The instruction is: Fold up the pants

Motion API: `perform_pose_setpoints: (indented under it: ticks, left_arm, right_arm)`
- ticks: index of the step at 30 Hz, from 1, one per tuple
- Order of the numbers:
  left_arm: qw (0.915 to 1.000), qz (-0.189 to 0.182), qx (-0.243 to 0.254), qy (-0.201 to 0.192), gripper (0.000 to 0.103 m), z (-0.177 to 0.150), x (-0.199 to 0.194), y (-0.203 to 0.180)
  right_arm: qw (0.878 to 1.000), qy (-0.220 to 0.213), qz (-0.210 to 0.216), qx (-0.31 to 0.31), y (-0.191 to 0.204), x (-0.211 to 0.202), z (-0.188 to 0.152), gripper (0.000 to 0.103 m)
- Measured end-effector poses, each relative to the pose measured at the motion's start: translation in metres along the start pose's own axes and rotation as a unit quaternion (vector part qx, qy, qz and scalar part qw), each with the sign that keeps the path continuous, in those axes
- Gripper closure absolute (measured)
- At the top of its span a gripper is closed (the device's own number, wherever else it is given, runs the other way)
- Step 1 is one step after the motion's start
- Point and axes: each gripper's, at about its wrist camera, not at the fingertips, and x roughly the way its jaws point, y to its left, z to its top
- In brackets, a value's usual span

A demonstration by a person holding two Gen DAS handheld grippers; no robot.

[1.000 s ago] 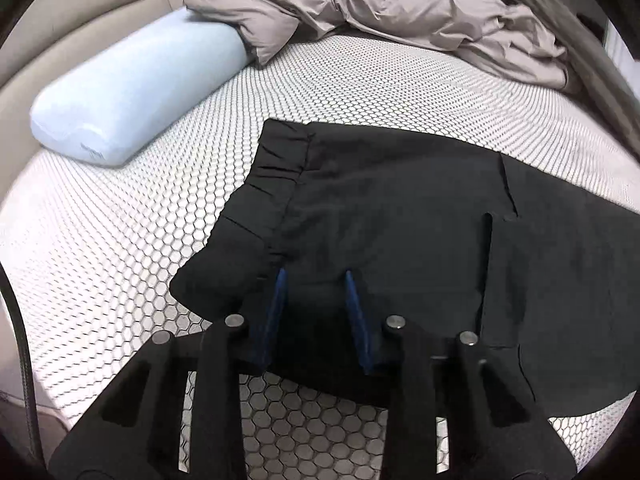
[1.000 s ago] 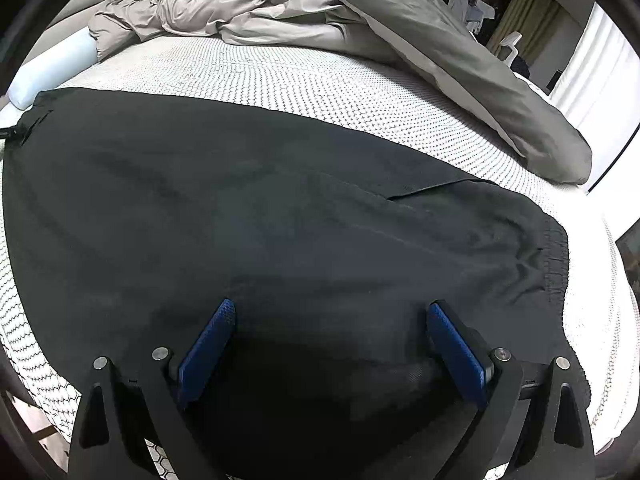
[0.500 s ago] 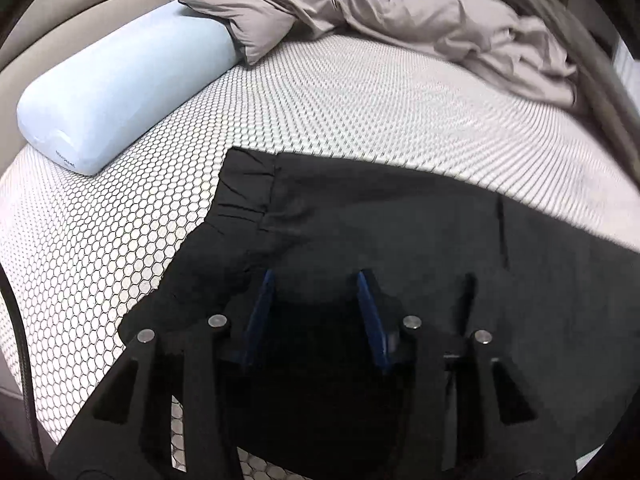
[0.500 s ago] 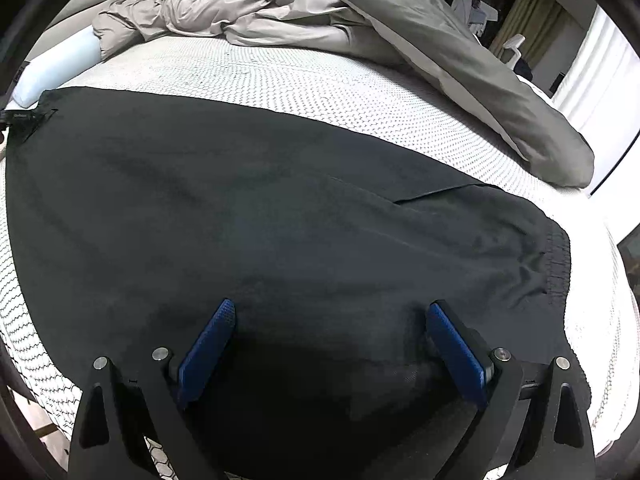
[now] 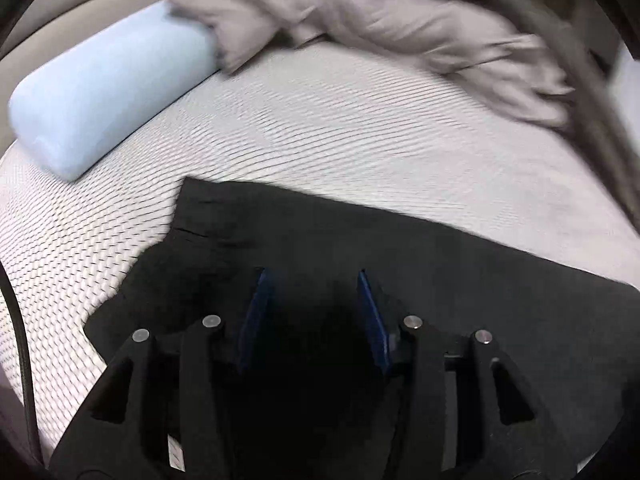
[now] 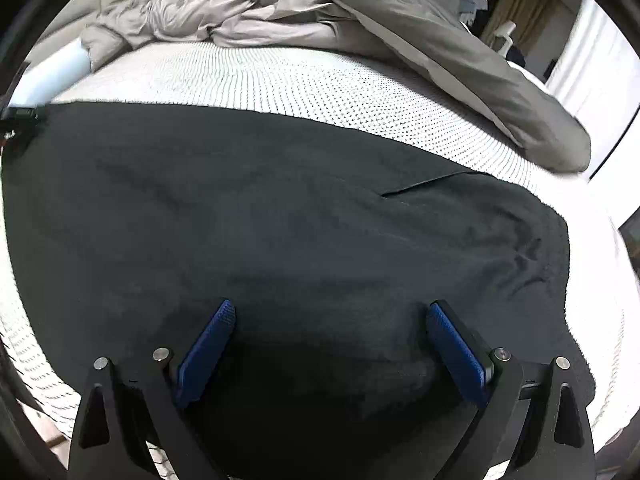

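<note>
Black pants (image 6: pixel 280 208) lie spread flat across the white dotted mattress (image 6: pixel 280 76). In the left wrist view, which is blurred by motion, one end of the pants (image 5: pixel 400 264) shows a squared corner toward the pillow. My left gripper (image 5: pixel 312 276) hovers low over this end, its blue pads (image 5: pixel 256 312) apart with only flat cloth under the gap. My right gripper (image 6: pixel 331 306) stands wide open over the other end of the pants, near the gathered hem at the right, holding nothing.
A pale blue bolster pillow (image 5: pixel 104 96) lies at the far left of the bed. A crumpled grey duvet (image 6: pixel 440 40) covers the far side and runs down the right. A dark cable (image 5: pixel 16 320) hangs at the left edge. Curtains and furniture stand beyond.
My left gripper's pads have spread wider and the gripper has pulled back over the pants, so more bare mattress shows ahead. The right gripper has stayed in place, open.
</note>
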Motion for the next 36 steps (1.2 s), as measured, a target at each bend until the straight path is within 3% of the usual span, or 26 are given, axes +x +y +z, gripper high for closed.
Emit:
perform_pose_setpoints:
  ticks: [1,5,8,11,13,15,17,19,22,27,30,31,32,36]
  left_arm:
    - [0.9997,-0.019,0.016,-0.008,0.058,-0.007,-0.012,-0.014]
    - [0.991,-0.085,0.099,-0.03,0.019,-0.04,-0.045,-0.086]
    - [0.9732,-0.142,0.18,-0.019,0.017,-0.072,-0.056,-0.158]
    - [0.9526,-0.206,0.224,0.011,0.016,-0.101,-0.057,-0.209]
    - [0.9401,-0.22,0.258,0.038,0.015,-0.126,-0.057,-0.242]
    - [0.9353,-0.207,0.282,0.053,0.015,-0.145,-0.051,-0.262]
    - [0.9331,-0.192,0.298,0.059,0.013,-0.156,-0.045,-0.271]
    - [0.9348,-0.201,0.287,0.059,0.007,-0.157,-0.042,-0.27]
    - [0.9377,-0.202,0.275,0.067,0.004,-0.154,-0.035,-0.265]
    - [0.9369,-0.207,0.274,0.068,0.004,-0.156,-0.052,-0.265]
    - [0.9356,-0.233,0.262,0.043,0.004,-0.134,-0.057,-0.265]
    - [0.9365,-0.232,0.259,0.042,0.003,-0.132,-0.056,-0.269]
    - [0.9372,-0.227,0.261,0.046,0.003,-0.131,-0.052,-0.273]
    - [0.9414,-0.177,0.277,0.078,0.003,-0.134,-0.019,-0.289]
  right_arm:
    - [1.0,-0.003,0.012,-0.004,0.004,-0.002,0.0,0.005]
    - [0.998,-0.01,0.053,-0.042,0.028,-0.008,0.002,0.005]
    - [0.996,-0.001,0.063,-0.062,0.037,-0.006,-0.002,0.005]
    - [0.996,0.005,0.057,-0.064,0.025,-0.006,-0.009,0.005]
    - [0.998,0.006,0.032,-0.062,0.008,-0.008,-0.016,0.005]
    - [0.999,0.01,-0.007,-0.035,-0.022,-0.007,-0.026,0.005]
    - [0.998,0.013,-0.059,0.001,-0.056,-0.007,-0.037,0.006]
    - [0.994,0.012,-0.1,0.032,-0.084,-0.01,-0.047,0.006]
    - [0.981,0.019,-0.179,0.066,-0.117,-0.014,-0.059,0.006]
    - [0.982,0.001,-0.153,0.109,-0.132,-0.025,-0.054,0.006]
    - [0.984,-0.071,-0.084,0.144,-0.126,-0.049,-0.04,0.006]
    - [0.984,-0.075,-0.064,0.146,-0.123,-0.046,-0.034,0.006]
    - [0.988,-0.059,-0.054,0.131,-0.116,-0.035,-0.027,0.007]
    - [0.993,0.003,-0.102,0.06,-0.095,0.015,-0.022,0.016]
